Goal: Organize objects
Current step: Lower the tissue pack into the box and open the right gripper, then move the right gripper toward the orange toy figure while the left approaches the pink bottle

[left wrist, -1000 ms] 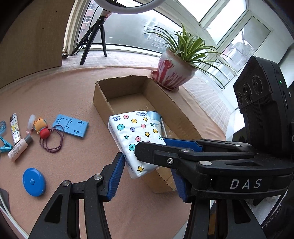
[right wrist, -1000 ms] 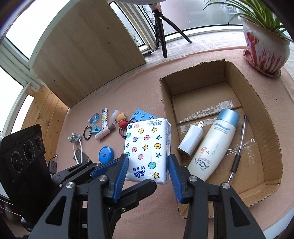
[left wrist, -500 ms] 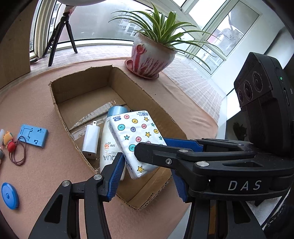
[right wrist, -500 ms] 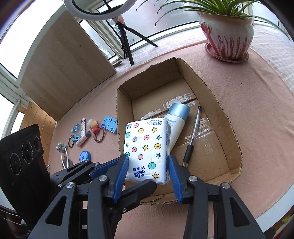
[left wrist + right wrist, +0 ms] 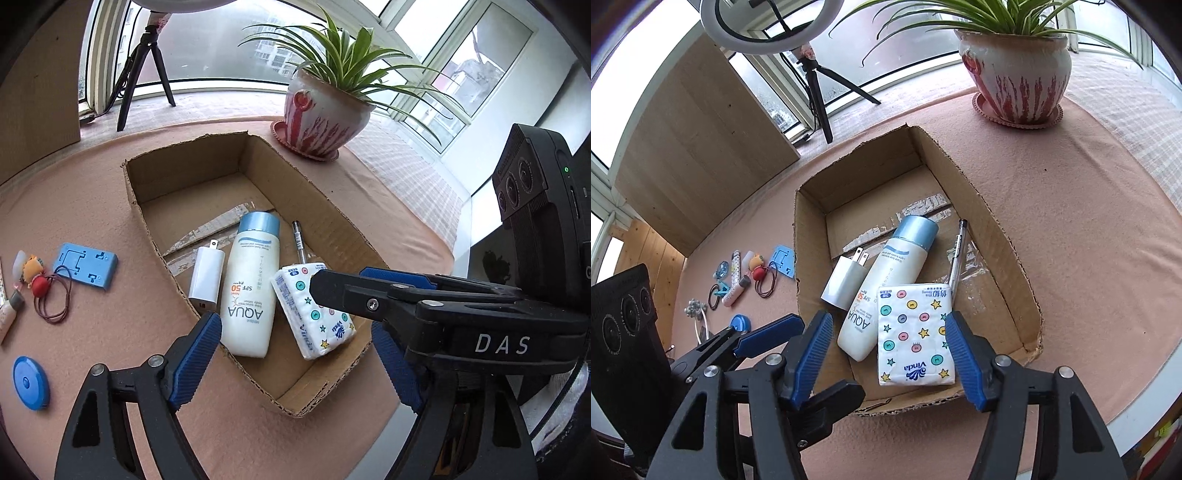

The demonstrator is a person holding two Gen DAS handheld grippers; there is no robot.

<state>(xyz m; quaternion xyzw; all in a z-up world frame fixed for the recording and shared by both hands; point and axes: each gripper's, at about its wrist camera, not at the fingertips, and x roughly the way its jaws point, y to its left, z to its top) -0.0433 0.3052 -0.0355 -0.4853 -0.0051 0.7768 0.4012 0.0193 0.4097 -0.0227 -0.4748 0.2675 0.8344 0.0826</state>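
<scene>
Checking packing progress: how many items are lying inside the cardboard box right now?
4. White charger plug leftmost, white sunscreen bottle beside it, patterned tissue pack nearest the camera, clear pen on the right, partly under the pack. Nothing else shows.

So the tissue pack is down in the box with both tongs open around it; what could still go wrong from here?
1. The tissue pack lies tilted across the pen and against the sunscreen bottle, so it may slide or shift.
2. The right tongs, whose jaws have just been opening, straddle the pack closely; lifting away at an angle could snag it.
3. The left tongs hang over the cardboard box at its torn near rim and could catch it.
</scene>
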